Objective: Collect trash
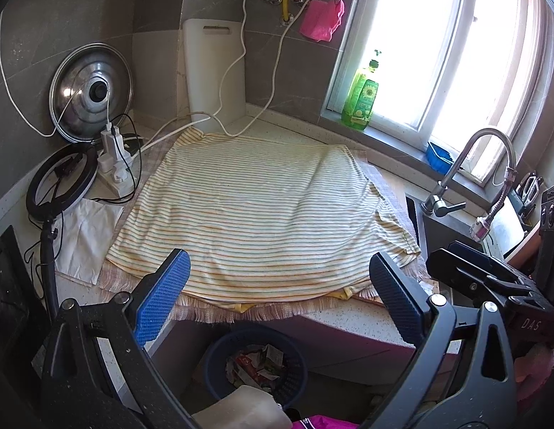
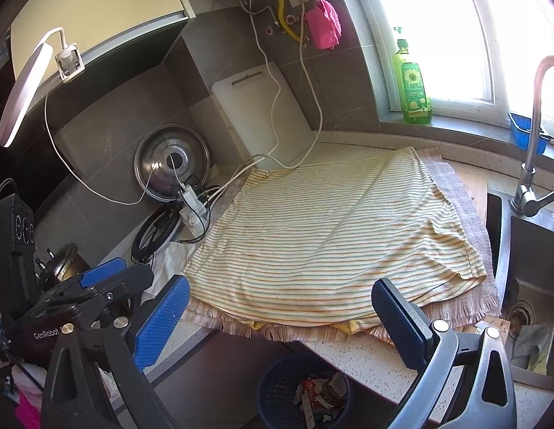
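Showing both grippers held above the near edge of the counter (image 1: 348, 325): left gripper (image 1: 278, 296) and right gripper (image 2: 280, 318), each with jaws spread wide and empty. A striped cloth (image 1: 262, 211) covers the counter at frame centre. Crumpled trash (image 1: 257, 363) lies inside the dark blue basket (image 1: 295, 375) on the floor, at the lower centre of both views.

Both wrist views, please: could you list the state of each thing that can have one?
Left gripper: open, empty.
Right gripper: open, empty.
Dark blue mesh waste basket: on the floor, holding crumpled wrappers.
Yellow-striped cloth: spread flat, nothing on it.
Green dish-soap bottle: upright, capped.
Curved steel faucet: no water running.
White cutting board: leaning against the wall.
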Action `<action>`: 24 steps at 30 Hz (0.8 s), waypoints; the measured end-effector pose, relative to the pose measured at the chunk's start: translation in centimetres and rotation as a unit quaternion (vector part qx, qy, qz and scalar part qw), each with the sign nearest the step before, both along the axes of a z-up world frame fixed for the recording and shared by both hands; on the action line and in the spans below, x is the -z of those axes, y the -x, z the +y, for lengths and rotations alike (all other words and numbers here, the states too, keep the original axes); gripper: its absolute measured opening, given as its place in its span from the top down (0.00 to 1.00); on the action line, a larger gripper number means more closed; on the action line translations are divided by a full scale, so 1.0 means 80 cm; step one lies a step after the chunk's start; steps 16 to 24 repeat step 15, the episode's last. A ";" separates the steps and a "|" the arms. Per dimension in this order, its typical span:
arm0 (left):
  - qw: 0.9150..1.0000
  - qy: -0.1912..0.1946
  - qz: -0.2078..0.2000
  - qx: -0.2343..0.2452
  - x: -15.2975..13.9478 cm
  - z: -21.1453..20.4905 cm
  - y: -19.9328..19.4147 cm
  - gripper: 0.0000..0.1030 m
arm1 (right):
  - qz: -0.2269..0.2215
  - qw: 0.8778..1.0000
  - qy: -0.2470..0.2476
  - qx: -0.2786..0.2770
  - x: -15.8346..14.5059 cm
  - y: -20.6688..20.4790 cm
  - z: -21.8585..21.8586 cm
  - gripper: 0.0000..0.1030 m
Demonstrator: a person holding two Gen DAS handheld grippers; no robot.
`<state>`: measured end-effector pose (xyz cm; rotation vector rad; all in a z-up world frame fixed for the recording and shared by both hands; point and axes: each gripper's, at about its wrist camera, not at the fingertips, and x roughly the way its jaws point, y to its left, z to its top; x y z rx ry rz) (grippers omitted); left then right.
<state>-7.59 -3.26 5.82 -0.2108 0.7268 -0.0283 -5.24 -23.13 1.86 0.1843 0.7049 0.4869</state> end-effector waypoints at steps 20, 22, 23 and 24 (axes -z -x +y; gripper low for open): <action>1.000 -0.014 0.002 -0.007 0.006 0.000 -0.003 0.01 | 0.011 1.000 0.006 0.001 0.008 -0.004 0.008 0.00; 1.000 -0.014 0.002 -0.007 0.006 0.000 -0.003 0.01 | 0.011 1.000 0.006 0.001 0.008 -0.004 0.008 0.00; 1.000 -0.014 0.002 -0.007 0.006 0.000 -0.003 0.01 | 0.011 1.000 0.006 0.001 0.008 -0.004 0.008 0.00; 1.000 -0.014 0.002 -0.007 0.006 0.000 -0.003 0.01 | 0.011 1.000 0.006 0.001 0.008 -0.004 0.008 0.00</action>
